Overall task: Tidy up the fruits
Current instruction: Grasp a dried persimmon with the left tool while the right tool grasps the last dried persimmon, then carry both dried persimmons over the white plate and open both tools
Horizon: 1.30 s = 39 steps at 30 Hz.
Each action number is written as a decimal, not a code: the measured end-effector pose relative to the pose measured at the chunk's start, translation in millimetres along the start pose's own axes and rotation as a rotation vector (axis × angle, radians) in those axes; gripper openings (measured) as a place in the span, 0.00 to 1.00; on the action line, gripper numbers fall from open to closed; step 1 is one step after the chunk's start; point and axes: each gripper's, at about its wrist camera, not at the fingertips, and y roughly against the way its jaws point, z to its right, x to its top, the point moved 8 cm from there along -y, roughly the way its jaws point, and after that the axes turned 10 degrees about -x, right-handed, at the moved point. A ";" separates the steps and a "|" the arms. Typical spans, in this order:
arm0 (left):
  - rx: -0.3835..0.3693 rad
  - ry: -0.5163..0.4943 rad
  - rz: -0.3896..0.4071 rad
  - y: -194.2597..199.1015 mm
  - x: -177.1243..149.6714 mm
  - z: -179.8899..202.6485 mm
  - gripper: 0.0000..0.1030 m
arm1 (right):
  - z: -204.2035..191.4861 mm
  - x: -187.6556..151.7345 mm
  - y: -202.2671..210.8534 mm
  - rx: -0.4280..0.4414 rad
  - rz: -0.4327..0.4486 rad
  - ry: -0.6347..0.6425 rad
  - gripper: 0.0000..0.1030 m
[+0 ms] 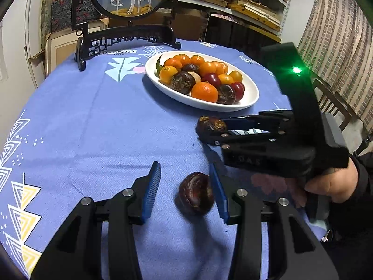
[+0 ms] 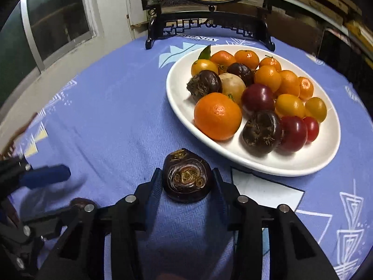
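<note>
1. Spreading wide over the blue cloth (image 1: 93,121): the left gripper (image 1: 185,192), ribbed blue pads (image 1: 152,184) well apart, with a dark brown, wrinkled round chestnut (image 1: 195,193) lying loose between them, nearer the right pad; touching it or not, cannot tell.
2. Clamping from both sides: the right gripper (image 2: 186,182), black fingers pressed against a second chestnut (image 2: 186,175), glossy dark skin with a tan, ringed scar facing the camera.
3. Hovering or resting beside the plate, cannot tell which: that held chestnut, just off the near rim.
4. Sitting further back: an oval white glazed plate (image 2: 303,161), heaped with smooth orange tangerines (image 2: 218,116), shiny red and yellow cherry tomatoes (image 2: 292,134), and rough, bristly dark chestnuts (image 2: 261,130).
5. Standing behind: a carved black wooden stand (image 1: 126,39) bearing a round picture of two white deer.
6. Showing upside-down on the woven cloth near the stand: printed lettering (image 1: 121,52), too blurred for sure reading.
7. Glowing on the right gripper's black plastic body: a green light (image 1: 296,70).
</note>
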 end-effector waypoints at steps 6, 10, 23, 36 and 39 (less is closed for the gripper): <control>-0.014 -0.066 -0.039 -4.8 -12.3 16.2 0.41 | 17.8 -9.3 18.9 0.034 0.034 -0.048 0.41; 0.030 -0.113 -0.062 -11.8 -17.1 21.5 0.53 | 32.5 -20.4 36.1 0.082 0.055 -0.102 0.41; 0.021 -0.107 -0.016 0.5 -7.6 36.4 0.39 | 72.3 -42.2 84.3 0.121 0.121 -0.161 0.41; -0.021 -0.168 0.054 -60.4 138.1 62.3 0.39 | 159.4 71.0 67.2 0.060 0.186 -0.235 0.41; 0.001 -0.154 0.032 -93.8 155.2 51.9 0.39 | 163.6 92.0 37.0 0.066 0.161 -0.254 0.41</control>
